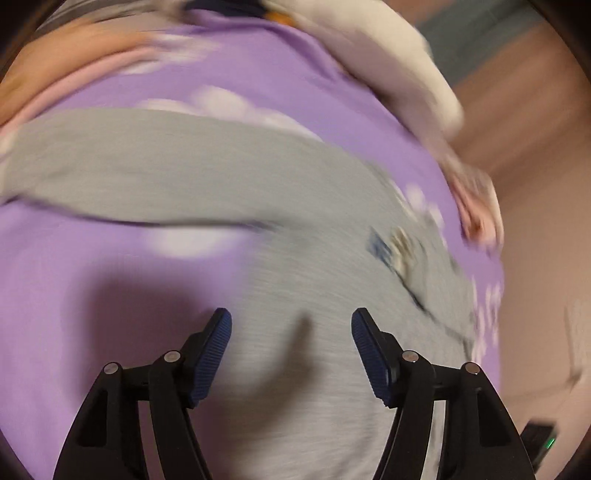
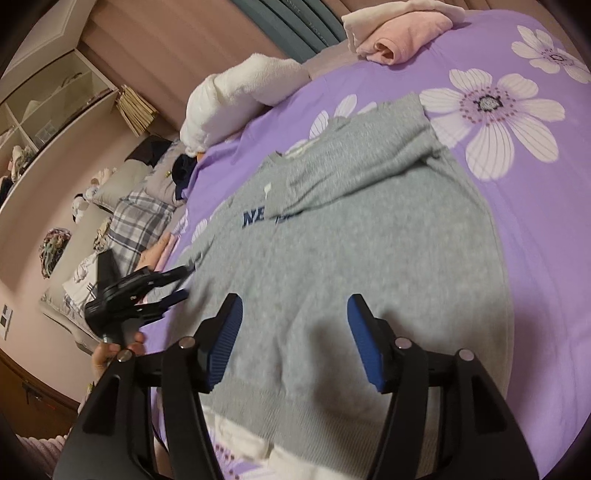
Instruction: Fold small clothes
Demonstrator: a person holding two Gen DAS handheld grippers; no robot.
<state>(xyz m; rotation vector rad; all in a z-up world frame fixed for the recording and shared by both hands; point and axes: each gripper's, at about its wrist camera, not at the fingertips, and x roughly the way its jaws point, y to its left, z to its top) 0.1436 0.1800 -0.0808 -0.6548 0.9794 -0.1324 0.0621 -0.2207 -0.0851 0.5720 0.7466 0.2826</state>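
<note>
A grey sweatshirt (image 2: 362, 236) with dark blue lettering lies flat on a purple flowered bedsheet (image 2: 535, 206). One sleeve is folded across its chest. My right gripper (image 2: 293, 317) is open and empty, just above the sweatshirt's lower part. My left gripper (image 1: 291, 332) is open and empty over the grey fabric (image 1: 258, 258); that view is blurred by motion. The left gripper also shows in the right wrist view (image 2: 181, 282), open at the sweatshirt's left edge.
Folded pink and white clothes (image 2: 402, 33) lie at the bed's far end. A white towel bundle (image 2: 236, 99) sits at the bed's left edge. Pillows and a plaid cloth (image 2: 140, 221) lie beside the bed. Shelves (image 2: 51, 107) line the wall.
</note>
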